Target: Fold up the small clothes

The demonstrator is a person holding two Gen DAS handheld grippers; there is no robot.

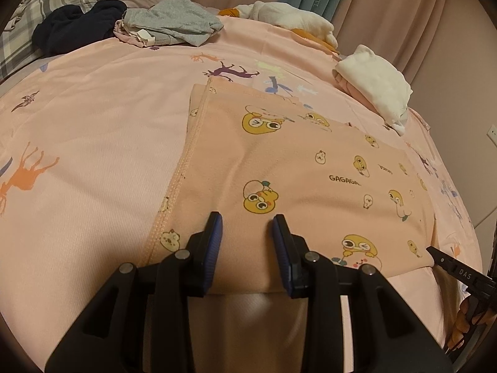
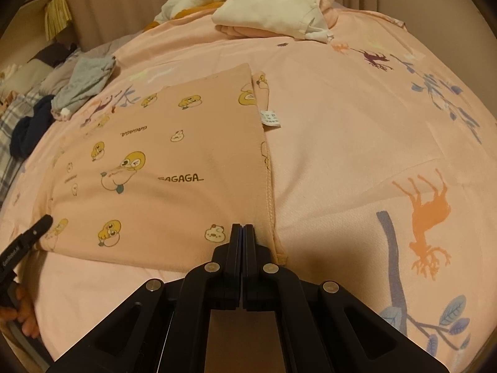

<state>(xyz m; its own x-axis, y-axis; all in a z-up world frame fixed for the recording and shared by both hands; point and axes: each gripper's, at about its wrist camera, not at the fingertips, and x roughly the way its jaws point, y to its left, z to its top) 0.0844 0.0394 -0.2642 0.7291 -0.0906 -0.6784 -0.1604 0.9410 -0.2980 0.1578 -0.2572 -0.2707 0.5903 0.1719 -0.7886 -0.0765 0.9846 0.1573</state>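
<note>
- Pink garment [image 1: 279,168]: peach-pink, printed with yellow cartoon ducks and the word "GAGAGA"; lies flat and folded on the bed [image 1: 93,143], a stitched hem along one side, a white care label [image 2: 269,117] showing at the fold.
- Left tool [image 1: 247,227]: fingers spread apart, released, blue pads [image 1: 214,248] over the near edge of the garment; gripping nothing.
- Right tool [image 2: 243,228]: fingers pressed together at the near edge of the garment beside the hem; cannot tell whether cloth is pinched between them.
- Bed sheet: pink with deer and branch prints.
- White folded clothes [image 2: 273,3]: stacked at the far side of the bed.
- Grey garment [image 1: 174,21] and dark blue garment [image 1: 71,28]: loose heap at the far corner, well apart from the pink garment.
</note>
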